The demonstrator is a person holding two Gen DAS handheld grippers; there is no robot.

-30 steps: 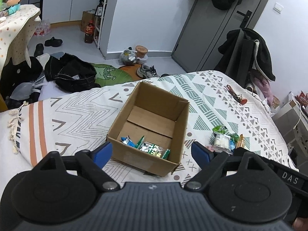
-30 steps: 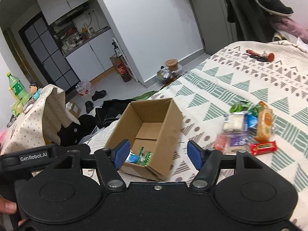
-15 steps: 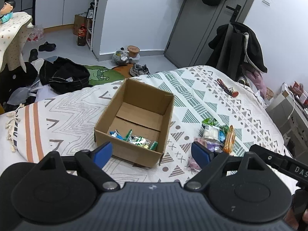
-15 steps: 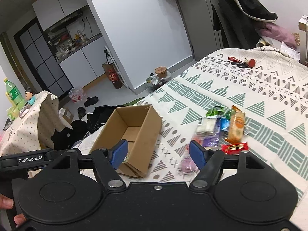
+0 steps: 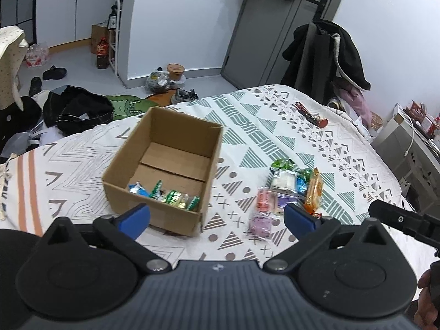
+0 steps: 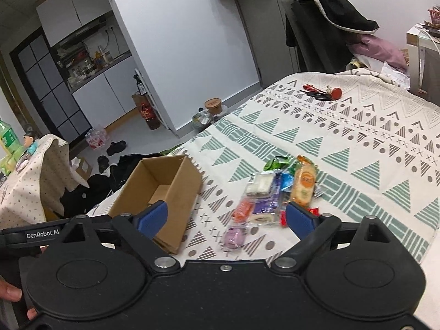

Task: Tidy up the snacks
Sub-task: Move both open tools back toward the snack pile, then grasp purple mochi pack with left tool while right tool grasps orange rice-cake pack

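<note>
Blue-padded jaws of the left gripper [image 5: 217, 218] and the right gripper [image 6: 227, 220] are spread wide and nothing is held. Just beyond, the purple packet [image 6: 234, 237] lies nearest in a loose snack pile [image 5: 286, 189] on the patterned bedspread [image 5: 343, 148], beside the cardboard box [image 5: 165, 176], where a few wrappers already lie. Light, crinkly, slippery film is expected; each packet is best pinched across its middle, the orange pack [image 6: 303, 183] gently.
</note>
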